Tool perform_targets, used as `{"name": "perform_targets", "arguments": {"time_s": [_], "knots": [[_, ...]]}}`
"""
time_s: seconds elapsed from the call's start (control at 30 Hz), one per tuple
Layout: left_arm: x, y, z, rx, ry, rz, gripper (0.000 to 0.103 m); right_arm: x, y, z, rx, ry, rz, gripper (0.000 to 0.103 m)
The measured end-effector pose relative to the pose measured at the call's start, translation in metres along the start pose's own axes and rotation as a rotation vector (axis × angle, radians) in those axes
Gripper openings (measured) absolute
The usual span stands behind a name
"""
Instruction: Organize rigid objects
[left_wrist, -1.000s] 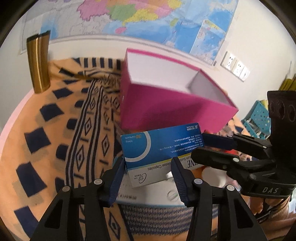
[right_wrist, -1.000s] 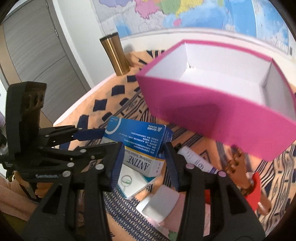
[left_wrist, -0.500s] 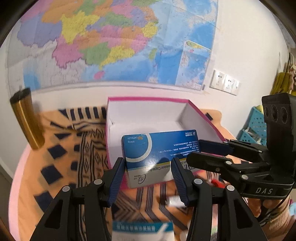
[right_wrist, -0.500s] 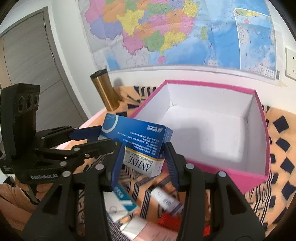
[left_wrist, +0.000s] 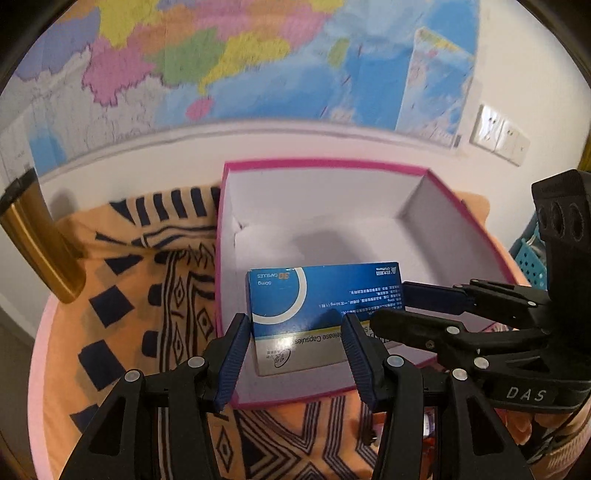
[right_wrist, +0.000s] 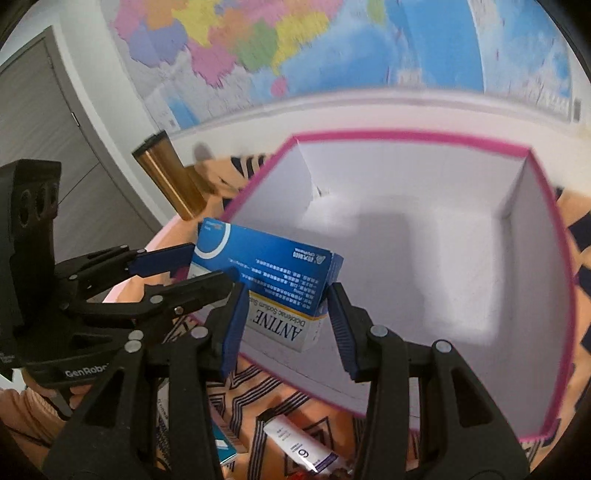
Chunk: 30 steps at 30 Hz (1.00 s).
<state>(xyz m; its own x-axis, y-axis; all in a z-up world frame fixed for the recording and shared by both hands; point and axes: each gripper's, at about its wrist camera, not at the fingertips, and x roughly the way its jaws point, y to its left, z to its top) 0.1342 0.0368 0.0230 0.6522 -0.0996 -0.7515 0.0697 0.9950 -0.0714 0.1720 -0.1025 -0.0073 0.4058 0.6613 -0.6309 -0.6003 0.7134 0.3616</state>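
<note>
Blue and white carton: a medicine box (left_wrist: 325, 314), held by us between both tools at once, above the near left corner of the pink storage box (left_wrist: 461, 218).

Left gripper (left_wrist: 293, 358): fingers (left_wrist: 231, 360) spread about as wide as the carton's long side, pressed on its two ends. Seen in the right wrist view (right_wrist: 173, 273), it closes on the carton's left portion.

Right gripper (right_wrist: 286, 328): fingers (right_wrist: 341, 332) set narrower, clamped across the carton's short end, the one printed "ANTINE". In the left wrist view (left_wrist: 413, 310) it enters from the right, its fingers above and below the carton.

Pink storage box, white inside: floor bare, walls upright, open room to the right and toward the far wall.

On the patterned orange cloth (left_wrist: 122, 306): a gold tumbler (left_wrist: 40, 243), upright, well left of the pink box; a purple and white tube (right_wrist: 301, 448) and another small blue carton (right_wrist: 223, 445) near our grippers, outside the box's front wall.
</note>
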Motion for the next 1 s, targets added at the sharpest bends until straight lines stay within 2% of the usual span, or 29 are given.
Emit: {"name": "perform_targets", "arguments": {"time_s": [0.23, 0.37, 0.53, 0.63, 0.73, 0.87, 1.0], "knots": [[-0.001, 0.003, 0.002, -0.009, -0.015, 0.030, 0.051, 0.020, -0.013, -0.002, 0.027, 0.073, -0.002, 0.047], [-0.019, 0.000, -0.007, 0.006, -0.075, 0.033, 0.054, 0.001, -0.013, -0.006, 0.018, 0.033, -0.004, 0.047], [-0.049, -0.021, -0.034, 0.090, -0.137, -0.076, 0.063, -0.052, -0.008, -0.025, -0.025, -0.054, -0.007, 0.050], [-0.059, -0.036, -0.053, 0.129, -0.134, -0.148, 0.064, -0.084, -0.013, -0.046, -0.022, -0.092, -0.025, 0.053], [-0.059, -0.048, -0.070, 0.145, -0.102, -0.204, 0.064, -0.105, -0.024, -0.073, 0.011, -0.094, -0.070, 0.053], [-0.053, -0.061, -0.094, 0.155, -0.035, -0.260, 0.064, -0.116, -0.045, -0.112, 0.101, -0.052, -0.124, 0.053], [-0.048, -0.066, -0.110, 0.139, 0.013, -0.313, 0.064, -0.125, -0.060, -0.146, 0.186, -0.016, -0.143, 0.053]]}}
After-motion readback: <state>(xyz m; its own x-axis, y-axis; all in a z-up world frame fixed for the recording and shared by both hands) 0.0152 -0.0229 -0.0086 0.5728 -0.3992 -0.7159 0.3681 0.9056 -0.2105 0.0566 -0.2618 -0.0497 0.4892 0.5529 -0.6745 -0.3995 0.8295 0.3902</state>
